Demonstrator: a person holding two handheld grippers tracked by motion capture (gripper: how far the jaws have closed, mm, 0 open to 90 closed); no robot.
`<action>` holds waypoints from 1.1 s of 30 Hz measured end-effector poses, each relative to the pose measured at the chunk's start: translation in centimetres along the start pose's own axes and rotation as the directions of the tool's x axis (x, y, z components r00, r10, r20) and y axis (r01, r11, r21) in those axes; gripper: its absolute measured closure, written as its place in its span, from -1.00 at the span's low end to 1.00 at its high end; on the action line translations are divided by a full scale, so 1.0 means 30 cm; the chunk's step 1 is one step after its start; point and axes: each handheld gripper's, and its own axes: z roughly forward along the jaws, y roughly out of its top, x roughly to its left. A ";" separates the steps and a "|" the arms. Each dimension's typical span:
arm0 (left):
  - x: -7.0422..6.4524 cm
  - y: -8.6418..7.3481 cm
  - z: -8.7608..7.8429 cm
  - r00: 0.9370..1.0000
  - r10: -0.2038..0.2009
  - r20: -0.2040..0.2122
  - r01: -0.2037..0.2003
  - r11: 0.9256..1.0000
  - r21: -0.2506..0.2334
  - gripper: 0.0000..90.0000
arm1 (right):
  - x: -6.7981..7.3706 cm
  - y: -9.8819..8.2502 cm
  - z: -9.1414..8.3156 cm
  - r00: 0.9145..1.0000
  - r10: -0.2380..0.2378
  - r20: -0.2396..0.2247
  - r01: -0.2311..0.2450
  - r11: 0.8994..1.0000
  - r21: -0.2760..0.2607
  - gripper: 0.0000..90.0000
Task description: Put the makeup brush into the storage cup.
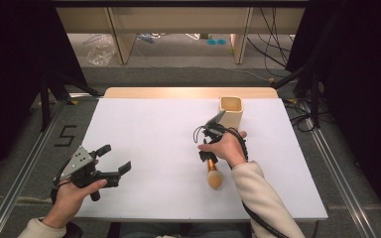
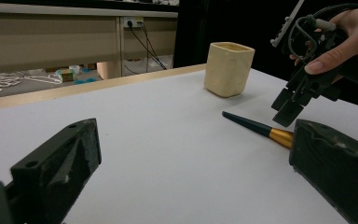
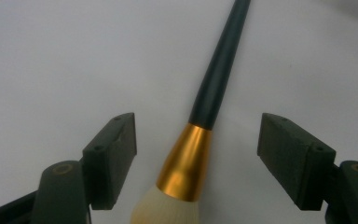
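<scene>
High view: white matte table (image 1: 144, 129) with a wooden far edge, grey floor and dark curtains around it. A square cream cup (image 1: 230, 110) stands near the far right. Your right gripper (image 1: 207, 157) points down over the makeup brush (image 1: 213, 176), which lies flat on the near side of the cup. Your left gripper (image 1: 114, 158) sits well left of the cup, jaws apart, nothing in them.

Left gripper view: the brush (image 2: 256, 127) lies just in front of the cup (image 2: 228, 68), slim dark handle tip toward it; your right gripper (image 2: 289, 105) hangs above the handle.

Right gripper view: jaws spread either side of the brush (image 3: 200, 135), not touching it. Glossy gold ferrule, tapered black handle, pale soft bristles at the bottom edge.
</scene>
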 end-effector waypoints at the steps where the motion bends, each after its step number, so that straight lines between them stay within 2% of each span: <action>1: 0.000 0.000 0.000 1.000 0.000 0.000 0.000 1.000 0.000 -0.96 | 0.003 0.000 0.000 1.000 0.013 -0.007 -0.012 1.000 0.019 -0.33; 5: 0.001 0.000 0.000 1.000 0.000 -0.001 0.000 1.000 0.001 -0.96 | 0.006 -0.002 0.020 1.000 0.006 0.001 -0.006 1.000 0.011 -0.31; 7: 0.001 0.000 0.000 1.000 0.000 -0.001 0.000 1.000 0.001 -0.96 | 0.006 -0.001 0.027 1.000 -0.008 -0.002 0.008 0.999 0.043 -0.30; 11: 0.001 0.000 -0.001 1.000 0.000 -0.001 0.000 1.000 0.000 -0.95 | 0.009 -0.002 0.037 1.000 -0.009 0.005 0.009 0.999 0.050 -0.28; 12: 0.001 0.000 -0.001 1.000 0.000 -0.001 0.000 1.000 0.001 -0.95 | 0.017 -0.002 0.037 1.000 0.025 0.004 -0.025 0.997 0.073 -0.26; 13: 0.001 0.000 -0.001 1.000 0.000 -0.001 0.000 1.000 0.000 -0.95 | 0.021 -0.002 0.037 0.999 0.039 0.003 -0.040 0.996 0.080 -0.23; 16: 0.001 0.000 -0.001 1.000 -0.001 -0.001 0.001 1.000 0.001 -0.95 | 0.023 -0.001 0.041 1.000 0.028 0.005 -0.029 0.994 0.108 -0.15; 17: 0.001 0.000 -0.001 1.000 0.000 -0.001 0.000 1.000 0.000 -0.95 | 0.017 -0.003 0.053 1.000 -0.007 0.016 0.005 0.996 0.086 -0.10; 18: 0.001 0.000 -0.001 1.000 0.000 -0.001 0.000 1.000 0.000 -0.95 | 0.017 -0.003 0.053 1.000 -0.007 0.016 0.005 0.996 0.086 -0.10; 19: 0.001 0.000 -0.001 1.000 0.000 -0.001 0.000 1.000 0.000 -0.95 | 0.024 -0.004 0.056 0.999 0.027 0.018 -0.029 0.993 0.113 -0.07; 26: 0.001 0.000 0.000 1.000 -0.001 0.000 0.001 1.000 0.000 -0.95 | 0.019 -0.004 0.066 1.000 0.017 0.023 -0.019 0.991 0.132 0.03; 27: 0.001 0.000 0.000 1.000 -0.001 -0.001 0.001 1.000 0.000 -0.95 | 0.022 -0.005 0.070 0.999 0.032 0.027 -0.035 0.991 0.128 0.06; 33: 0.001 0.000 0.000 1.000 -0.001 -0.001 0.001 1.000 0.001 -0.95 | 0.020 -0.001 0.073 0.999 0.028 0.018 -0.030 0.988 0.152 0.20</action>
